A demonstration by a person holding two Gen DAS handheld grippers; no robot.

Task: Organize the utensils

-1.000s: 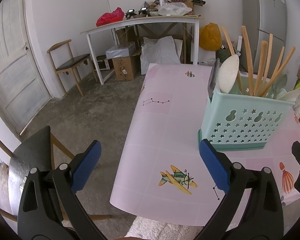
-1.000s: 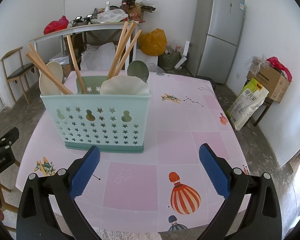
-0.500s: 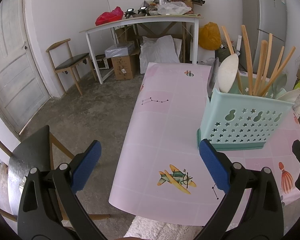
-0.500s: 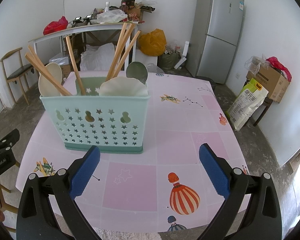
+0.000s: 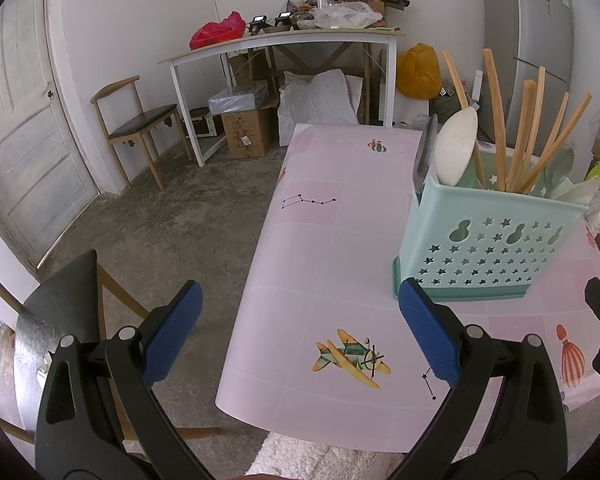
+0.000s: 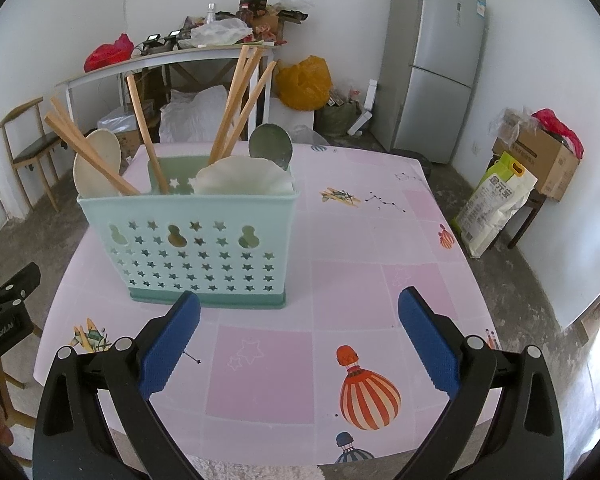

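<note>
Pink table [image 6: 360,280] bearing caddy [image 6: 188,248] | chopsticks [image 6: 236,104], spoons [image 6: 98,160] standing inside caddy | left gripper [image 5: 300,336], right gripper [image 6: 300,336] hovering before caddy, jaws gaping, gripping nothing

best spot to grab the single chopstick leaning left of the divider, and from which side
Grip the chopstick on its bare upper shaft, well above the mint caddy rim, coming from above with the right gripper, probably jaws across the stick. It leans alone there; lower down, the crossed chopsticks and white spoon crowd it.
</note>
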